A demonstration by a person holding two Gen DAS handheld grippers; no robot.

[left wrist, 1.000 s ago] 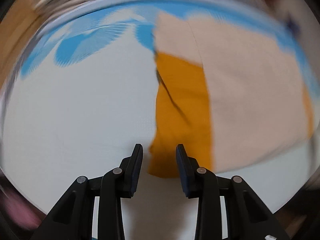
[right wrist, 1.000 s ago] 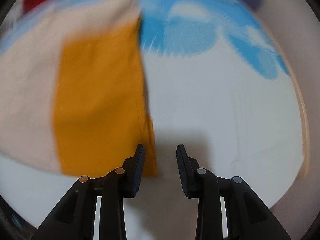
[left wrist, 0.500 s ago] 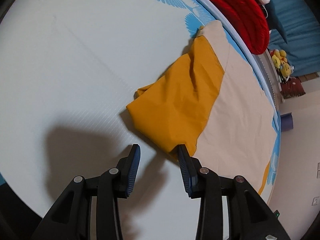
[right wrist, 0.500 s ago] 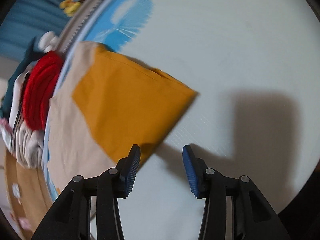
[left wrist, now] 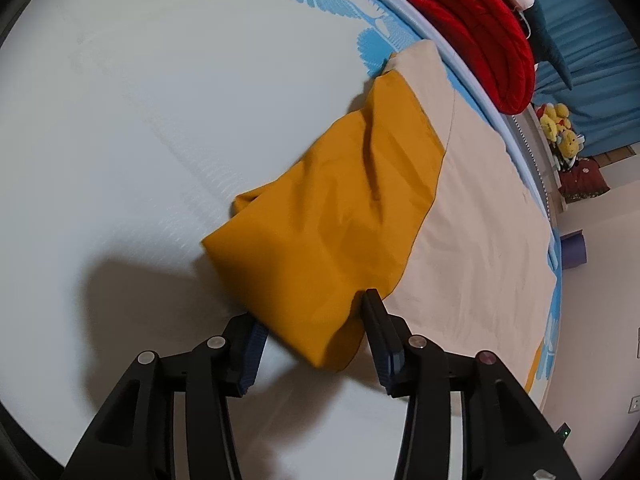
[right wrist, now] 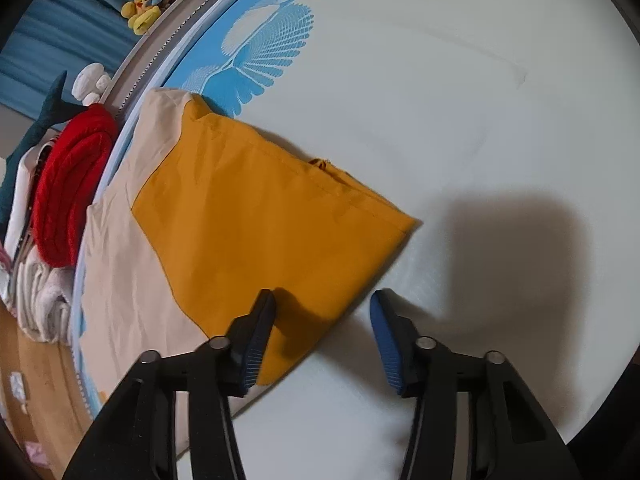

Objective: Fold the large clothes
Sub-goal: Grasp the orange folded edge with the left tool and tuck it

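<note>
A large garment, mustard orange (left wrist: 336,216) with a beige part (left wrist: 476,240), lies on a pale bed sheet (left wrist: 120,120). It also shows in the right wrist view, orange (right wrist: 256,216) beside beige (right wrist: 120,264). My left gripper (left wrist: 312,332) is open, its jaws on either side of the orange corner, which sits between them. My right gripper (right wrist: 322,320) is open over the orange edge, with its left finger (right wrist: 256,332) above the cloth and its right finger (right wrist: 388,336) above the sheet.
The sheet has a blue feather print (right wrist: 264,52) near its far edge. Beyond the edge lie a rolled red blanket (left wrist: 476,36), white towels (right wrist: 44,300), yellow plush toys (right wrist: 142,4) and a blue curtain (left wrist: 592,40). Wooden floor (right wrist: 36,392) shows at lower left.
Both grippers moved in closer to the orange part. The left jaws now straddle its near corner; the right jaws reached over its edge. Both opened a little wider.
</note>
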